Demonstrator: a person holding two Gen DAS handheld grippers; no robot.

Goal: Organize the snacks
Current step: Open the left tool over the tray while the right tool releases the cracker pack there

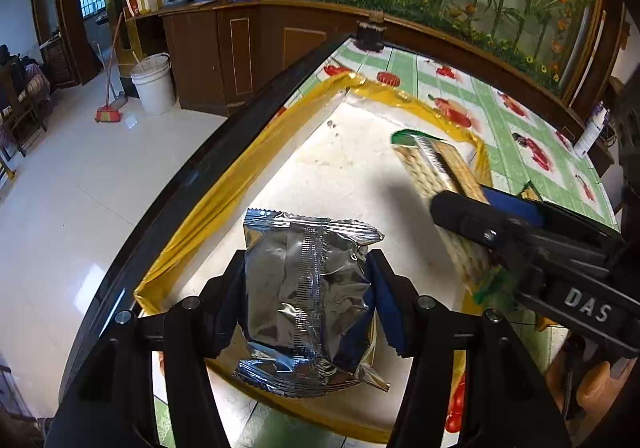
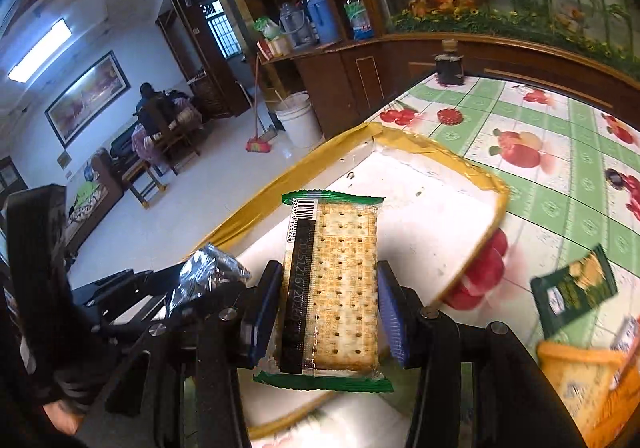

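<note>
Two snacks held at once, each above the shallow white tray with yellow-taped rim (image 1: 280,120), apparently so both can go down together in the sorting area. At lower centre of the left wrist view, left tongs (image 1: 306,304) pinching a crinkled silver foil packet (image 1: 308,296) by its two long sides, seam facing up, blue pads pressed into the foil; packet lifted clear of the tray floor, though how high cannot be told. At right of the same view, right tongs (image 1: 486,216) coming in from the lower right corner, clamped across a long clear-wrapped cracker pack with green crimped ends (image 1: 436,168). At centre of the right wrist view, that cracker pack (image 2: 334,284) lying flat between the blue pads of the right tongs (image 2: 328,312), barcode end pointing away toward the tray's far corner, held by its long edges, likely to keep the brittle crackers from bending. At left of that view, the silver packet (image 2: 208,276) just beside the cracker pack, not touching. At right edge, a dark green snack packet (image 2: 572,284) loose on the fruit-patterned tabletop (image 2: 560,152), and an orange basket (image 2: 580,376) at lower right, possibly another destination. Probably early to midway: two packets in hand, none yet resting in the tray.
</note>
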